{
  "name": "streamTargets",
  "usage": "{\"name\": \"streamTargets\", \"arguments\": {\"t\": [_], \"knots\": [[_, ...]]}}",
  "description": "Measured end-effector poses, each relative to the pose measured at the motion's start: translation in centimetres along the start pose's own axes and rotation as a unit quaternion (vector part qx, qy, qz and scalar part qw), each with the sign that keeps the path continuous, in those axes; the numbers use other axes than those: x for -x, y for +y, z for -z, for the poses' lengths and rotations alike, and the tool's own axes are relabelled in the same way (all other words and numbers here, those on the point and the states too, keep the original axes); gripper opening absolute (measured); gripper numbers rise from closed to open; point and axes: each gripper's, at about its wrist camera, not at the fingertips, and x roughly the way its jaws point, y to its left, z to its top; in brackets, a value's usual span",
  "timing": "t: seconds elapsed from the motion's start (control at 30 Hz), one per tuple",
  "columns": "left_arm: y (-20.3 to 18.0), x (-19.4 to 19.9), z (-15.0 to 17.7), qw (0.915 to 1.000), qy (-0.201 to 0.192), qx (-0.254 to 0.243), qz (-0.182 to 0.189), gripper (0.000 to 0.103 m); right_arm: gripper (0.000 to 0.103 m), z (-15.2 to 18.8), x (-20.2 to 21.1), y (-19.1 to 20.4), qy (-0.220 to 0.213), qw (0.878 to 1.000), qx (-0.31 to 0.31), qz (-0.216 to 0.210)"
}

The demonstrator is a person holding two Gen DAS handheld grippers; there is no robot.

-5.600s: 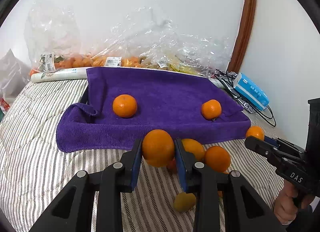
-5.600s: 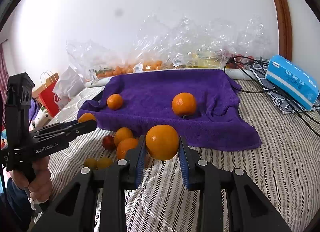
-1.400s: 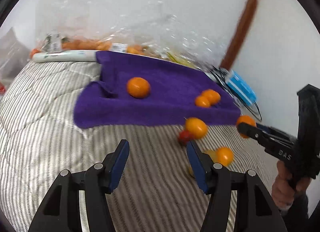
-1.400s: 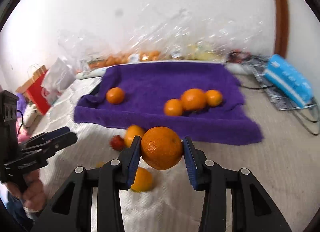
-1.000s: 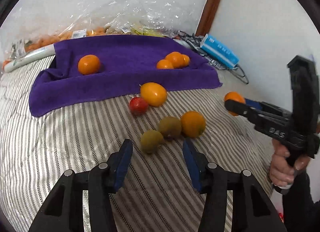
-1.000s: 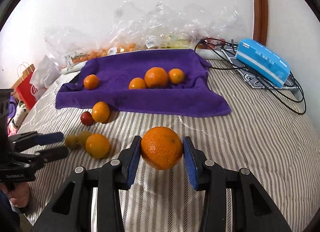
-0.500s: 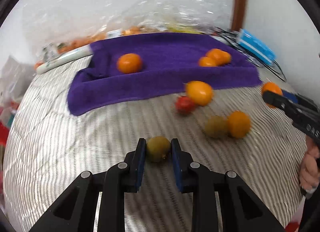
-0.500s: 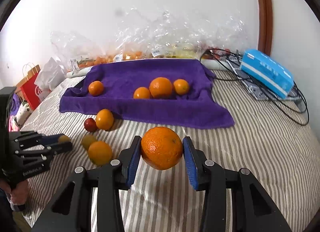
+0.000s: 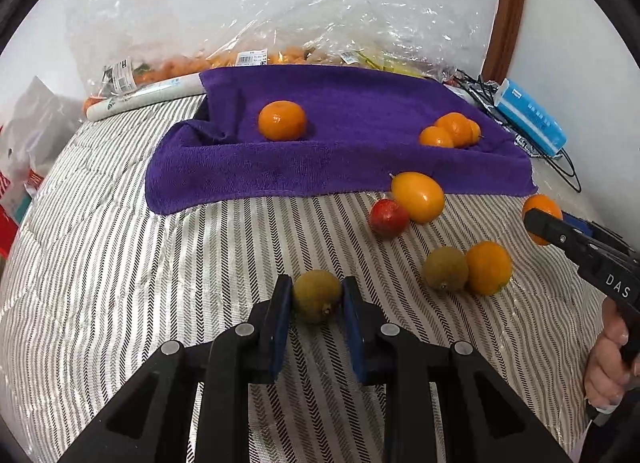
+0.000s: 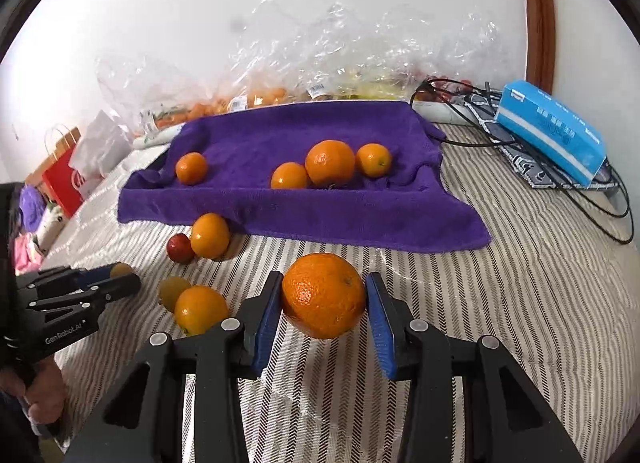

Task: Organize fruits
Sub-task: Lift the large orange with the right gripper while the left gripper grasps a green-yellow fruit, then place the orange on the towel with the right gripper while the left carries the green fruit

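Observation:
My left gripper (image 9: 316,299) is shut on a small green-brown fruit (image 9: 317,295) just above the striped bedcover. My right gripper (image 10: 324,299) is shut on a large orange (image 10: 323,295) and holds it above the bedcover in front of the purple towel (image 10: 320,215). On the towel lie one orange (image 10: 191,168) at the left and three oranges (image 10: 330,163) grouped at the right. On the bedcover lie a yellow-orange fruit (image 9: 417,196), a small red fruit (image 9: 388,217), a second green-brown fruit (image 9: 445,267) and an orange (image 9: 489,268).
Clear plastic bags of fruit (image 9: 256,59) line the wall behind the towel. A blue box (image 10: 552,131) and black cables (image 10: 480,111) lie at the right. A red paper bag (image 10: 60,175) stands at the far left.
My left gripper has closed on the green-brown fruit and raised it slightly toward the towel. My right gripper still holds the large orange, nearly in place.

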Motion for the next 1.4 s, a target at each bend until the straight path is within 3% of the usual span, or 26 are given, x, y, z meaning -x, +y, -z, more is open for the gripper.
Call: {"name": "streamTargets", "arguments": {"t": [0.07,0.13,0.23,0.43,0.67,0.77,0.87,0.97,1.17,1.4], "knots": [[0.1,0.0,0.0,0.9999,-0.002,0.003,0.012,0.024,0.041,0.0,0.2,-0.1,-0.005,1.000,-0.002,-0.004],[0.6,0.1,0.1,0.9982,-0.006,0.014,0.058,0.024,0.041,0.0,0.4,-0.1,-0.011,1.000,-0.003,-0.004],[1.4,0.8,0.2,0.9945,-0.026,0.029,0.098,0.024,0.041,0.0,0.6,-0.2,-0.016,1.000,-0.008,-0.006],[1.8,1.2,0.3,0.9901,-0.046,0.047,0.124,0.024,0.041,0.1,0.9,0.1,-0.025,1.000,-0.003,-0.005],[1.7,2.2,0.5,0.9884,-0.073,0.044,0.126,0.023,0.041,0.0,1.0,0.3,-0.028,1.000,0.004,-0.007],[1.9,2.4,0.3,0.9904,-0.079,0.046,0.104,0.023,0.041,0.1,1.2,0.4,-0.035,0.999,0.003,-0.005],[2.2,3.1,-1.0,0.9887,-0.091,0.054,0.106,0.023,0.041,-0.1,1.4,1.0,-0.035,0.999,0.014,0.006],[2.2,4.3,-3.0,0.9870,-0.121,0.043,0.097,0.023,0.041,-0.9,1.8,1.6,-0.038,0.999,0.022,-0.010],[1.9,3.4,-6.7,0.9892,-0.142,0.019,0.032,0.023,0.041,-4.6,2.4,2.1,-0.070,0.997,0.031,-0.022],[3.0,0.2,-11.0,0.9898,-0.138,0.028,0.025,0.023,0.041,-10.2,1.6,2.2,-0.110,0.993,0.051,-0.008]]}}
